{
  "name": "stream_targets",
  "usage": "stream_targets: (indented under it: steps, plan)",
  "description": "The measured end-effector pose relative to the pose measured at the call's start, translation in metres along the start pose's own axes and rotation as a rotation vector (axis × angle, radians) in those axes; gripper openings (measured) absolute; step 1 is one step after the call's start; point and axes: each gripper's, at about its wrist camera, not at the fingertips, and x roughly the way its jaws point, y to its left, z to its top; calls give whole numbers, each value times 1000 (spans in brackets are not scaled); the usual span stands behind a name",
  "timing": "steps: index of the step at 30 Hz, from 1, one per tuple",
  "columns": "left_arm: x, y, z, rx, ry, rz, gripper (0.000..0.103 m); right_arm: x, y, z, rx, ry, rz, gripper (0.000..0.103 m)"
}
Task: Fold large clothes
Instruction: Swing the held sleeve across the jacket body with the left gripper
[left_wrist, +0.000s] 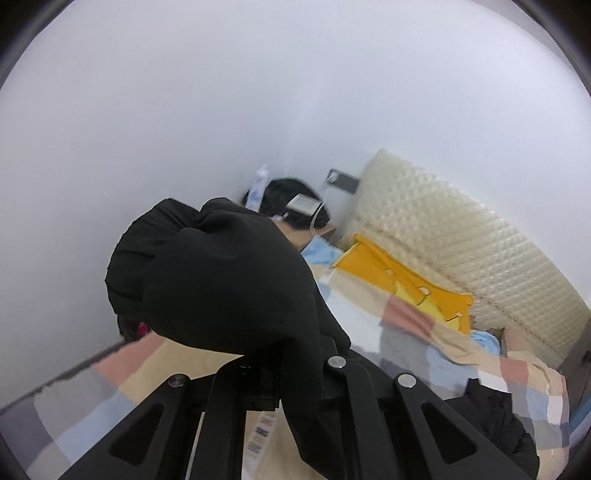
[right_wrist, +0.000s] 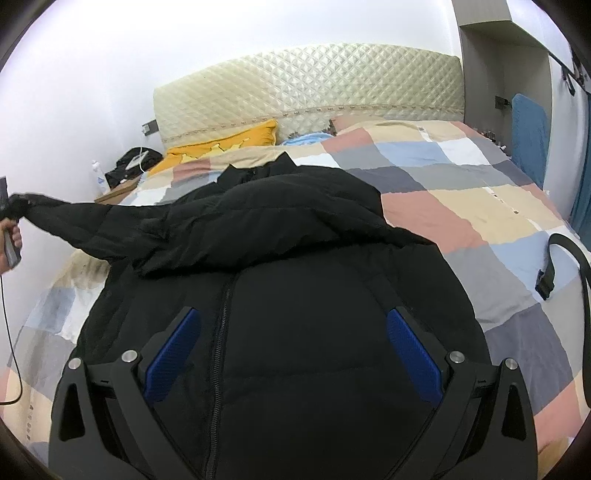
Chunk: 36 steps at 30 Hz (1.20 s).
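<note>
A bed fills most of both views, spread with a patchwork cover (right_wrist: 436, 206) of tan, pink, blue, grey and white squares, its cream quilted headboard (right_wrist: 306, 81) standing against a plain white wall (left_wrist: 184, 110). An orange pillow (right_wrist: 225, 142) lies at the head of the bed, upper left of centre in the right wrist view, and a low bedside table (right_wrist: 118, 192) at far left carries a white bottle (right_wrist: 99, 177) and a dark heap of things. A black strap (right_wrist: 561, 258) curls on the cover at the right edge. The black padded jacket (right_wrist: 288, 295) lies on the bed at centre frame, zip up, its long axis running from the bottom of the frame toward the headboard, collar at the far end. One sleeve (right_wrist: 74, 218) stretches out to the left edge, lifted off the cover. There the left gripper (left_wrist: 280, 354) is clenched on the sleeve cuff, which bunches over its fingers. The right gripper (right_wrist: 291, 332) hovers above the jacket's front with its blue pads (right_wrist: 413, 354) spread wide apart, grasping nothing.
</note>
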Motion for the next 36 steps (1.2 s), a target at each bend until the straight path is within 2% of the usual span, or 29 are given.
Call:
stream_targets:
  steps: [9, 10, 13, 17, 21, 27, 31, 36]
  plan:
    - [-69, -103, 27, 162, -65, -38, 7, -12, -6, 1, -29, -37, 52, 101]
    - [-77, -115, 27, 188, -74, -37, 7, -13, -8, 0, -32, -40, 55, 101]
    - [-95, -153, 28, 281, -96, 28, 7, -15, -13, 2, -28, -47, 74, 101]
    - [-120, -201, 29, 329, -121, 12, 7, -20, -19, 4, -31, -73, 78, 101]
    - [-144, -251, 22, 372, -145, -31, 7, -25, -31, 5, -37, -88, 77, 101]
    - [-170, -330, -7, 461, -151, -101, 8, -30, -40, 6, -75, -97, 133, 101]
    - [-187, -377, -35, 471, -124, -254, 8, -36, -49, 6, -62, -111, 157, 101]
    - [-193, -432, -69, 487, -87, -338, 8, -41, -63, 7, -23, -130, 189, 102]
